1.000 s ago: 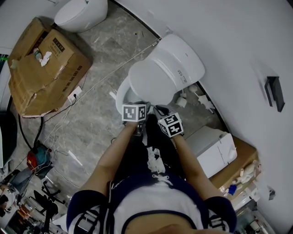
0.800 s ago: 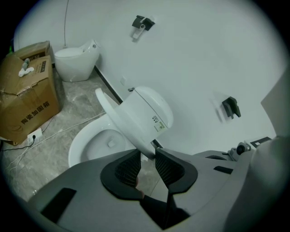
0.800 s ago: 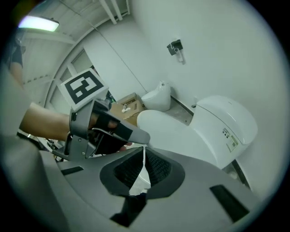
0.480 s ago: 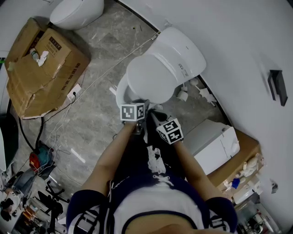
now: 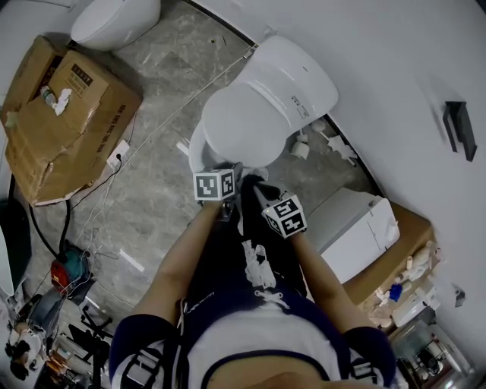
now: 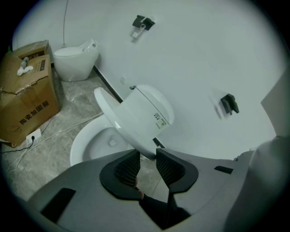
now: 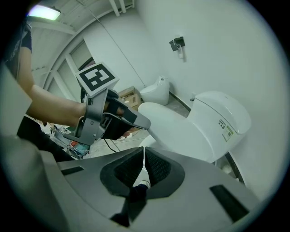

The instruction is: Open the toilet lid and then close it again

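The white toilet lid (image 5: 250, 121) stands half raised over the bowl (image 5: 196, 148), hinged at the white rear unit (image 5: 300, 72). My left gripper (image 5: 228, 169) is at the lid's front rim. In the left gripper view the lid (image 6: 131, 122) slopes down into the left gripper (image 6: 147, 156). Its jaws are opening slightly, with the rim between their tips and touching both. The right gripper view shows the left gripper (image 7: 136, 121) clamped over the lid (image 7: 181, 131). My right gripper (image 5: 254, 186) (image 7: 144, 165) hangs beside it, shut and empty, apart from the lid.
A torn cardboard box (image 5: 64, 114) and a second white toilet (image 5: 114, 19) stand at the left. A cable (image 5: 152, 133) runs across the grey floor. A white box (image 5: 353, 232) sits to the toilet's right. A dark fixture (image 5: 459, 129) hangs on the wall. Tools clutter the lower left (image 5: 61, 273).
The lid's front rim has come slightly down and toward me with the left gripper on it. The right gripper has drawn back a little from the toilet.
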`<state>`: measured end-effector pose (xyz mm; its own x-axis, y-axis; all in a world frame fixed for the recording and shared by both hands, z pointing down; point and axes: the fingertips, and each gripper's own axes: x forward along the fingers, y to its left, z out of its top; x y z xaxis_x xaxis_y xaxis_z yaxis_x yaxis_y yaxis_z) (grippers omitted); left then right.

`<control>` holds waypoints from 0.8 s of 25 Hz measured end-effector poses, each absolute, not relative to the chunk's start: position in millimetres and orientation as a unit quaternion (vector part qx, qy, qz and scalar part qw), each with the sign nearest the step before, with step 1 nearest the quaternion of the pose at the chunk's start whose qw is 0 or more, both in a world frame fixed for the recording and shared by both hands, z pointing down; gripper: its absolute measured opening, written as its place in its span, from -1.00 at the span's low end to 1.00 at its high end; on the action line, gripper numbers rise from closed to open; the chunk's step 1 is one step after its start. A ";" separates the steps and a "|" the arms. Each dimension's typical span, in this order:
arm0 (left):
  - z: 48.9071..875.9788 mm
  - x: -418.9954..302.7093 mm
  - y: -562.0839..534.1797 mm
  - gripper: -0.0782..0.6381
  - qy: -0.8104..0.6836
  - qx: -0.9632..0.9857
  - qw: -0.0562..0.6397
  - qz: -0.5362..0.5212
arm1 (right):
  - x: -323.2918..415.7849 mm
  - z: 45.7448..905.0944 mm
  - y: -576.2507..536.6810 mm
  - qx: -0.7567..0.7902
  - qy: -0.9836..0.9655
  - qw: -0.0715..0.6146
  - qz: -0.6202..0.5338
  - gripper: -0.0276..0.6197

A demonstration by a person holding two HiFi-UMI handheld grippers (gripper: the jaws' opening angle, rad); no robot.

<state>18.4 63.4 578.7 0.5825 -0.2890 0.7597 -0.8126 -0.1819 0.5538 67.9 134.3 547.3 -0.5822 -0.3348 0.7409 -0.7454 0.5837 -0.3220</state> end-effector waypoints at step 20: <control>608.5 -2.9 86.8 -0.45 -0.402 0.705 0.537 0.231 | 50.2 553.8 155.2 0.312 -0.827 0.342 0.318 -0.86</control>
<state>-2.9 86.8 608.5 0.5705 -0.3185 0.7571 -0.8144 -0.0998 0.5717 50.2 155.2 553.8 -0.5715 -0.2993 0.7641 -0.7344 0.6020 -0.3135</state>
